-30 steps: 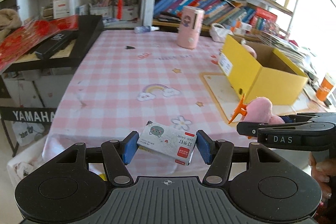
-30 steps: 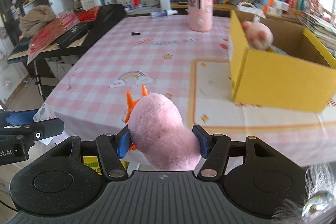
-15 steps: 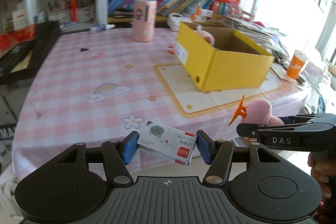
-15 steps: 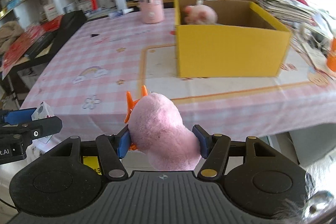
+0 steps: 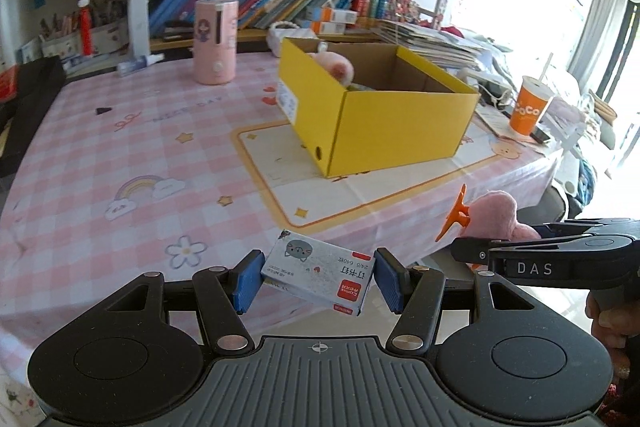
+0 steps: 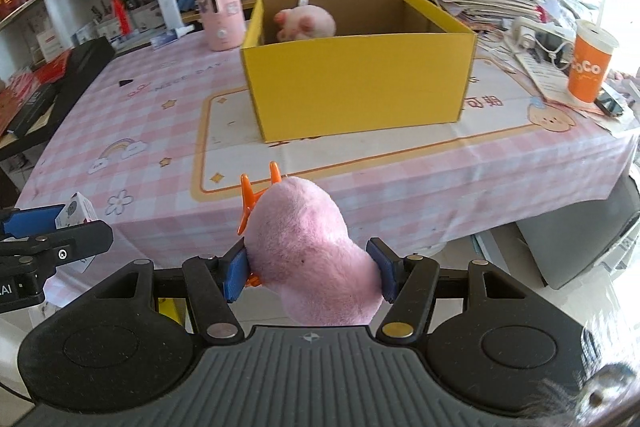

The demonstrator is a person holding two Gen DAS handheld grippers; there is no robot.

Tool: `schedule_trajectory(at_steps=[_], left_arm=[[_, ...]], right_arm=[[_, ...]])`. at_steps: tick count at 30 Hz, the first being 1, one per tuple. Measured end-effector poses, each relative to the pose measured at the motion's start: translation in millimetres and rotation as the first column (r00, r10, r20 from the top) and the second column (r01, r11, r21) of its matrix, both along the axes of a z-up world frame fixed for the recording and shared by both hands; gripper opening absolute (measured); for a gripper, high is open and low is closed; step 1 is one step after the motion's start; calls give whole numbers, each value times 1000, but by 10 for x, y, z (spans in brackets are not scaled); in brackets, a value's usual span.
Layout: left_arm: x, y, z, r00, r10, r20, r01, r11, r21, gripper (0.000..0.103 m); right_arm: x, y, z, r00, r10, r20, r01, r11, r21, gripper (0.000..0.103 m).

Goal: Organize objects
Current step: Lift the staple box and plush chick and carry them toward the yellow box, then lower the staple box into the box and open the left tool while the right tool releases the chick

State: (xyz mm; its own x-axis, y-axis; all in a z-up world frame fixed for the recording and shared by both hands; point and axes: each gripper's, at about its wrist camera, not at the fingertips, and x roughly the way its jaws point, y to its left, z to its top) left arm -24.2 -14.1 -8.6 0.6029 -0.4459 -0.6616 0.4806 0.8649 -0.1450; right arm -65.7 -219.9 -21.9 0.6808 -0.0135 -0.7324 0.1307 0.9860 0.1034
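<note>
So we've got both hands full here. Our left gripper is clamped on a small staples box, which sits tilted between the pads, and our right gripper is squeezing a pink plush toy with an orange claw clip poking out of it. Both are hanging off the near edge of the worktop, well short of the yellow cardboard box, which already has another pink plush in its far corner.

Our worries: the staples box is only caught by its ends at an angle, so it could twist out mid-carry. The plush is squishy and might slip, or the clip could snag the box rim. The orange drink cup is near too.
</note>
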Motion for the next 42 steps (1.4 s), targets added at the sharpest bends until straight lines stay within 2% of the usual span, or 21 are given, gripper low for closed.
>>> schedule_trajectory(at_steps=[24, 29, 34, 42], left_arm=[[337, -823, -7, 997, -82, -7, 82, 997, 9, 59], [391, -946, 35, 997, -80, 16, 80, 997, 5, 59], [513, -1037, 186, 996, -52, 72, 53, 998, -17, 59], [841, -1300, 463, 984, -16, 177, 23, 999, -34, 59]], right_arm=[[242, -802, -2, 996, -89, -27, 89, 996, -2, 59], [318, -942, 0, 996, -89, -26, 89, 996, 1, 59], [456, -1075, 94, 997, -76, 24, 76, 997, 3, 59], [908, -1300, 436, 988, -21, 152, 25, 999, -27, 59]])
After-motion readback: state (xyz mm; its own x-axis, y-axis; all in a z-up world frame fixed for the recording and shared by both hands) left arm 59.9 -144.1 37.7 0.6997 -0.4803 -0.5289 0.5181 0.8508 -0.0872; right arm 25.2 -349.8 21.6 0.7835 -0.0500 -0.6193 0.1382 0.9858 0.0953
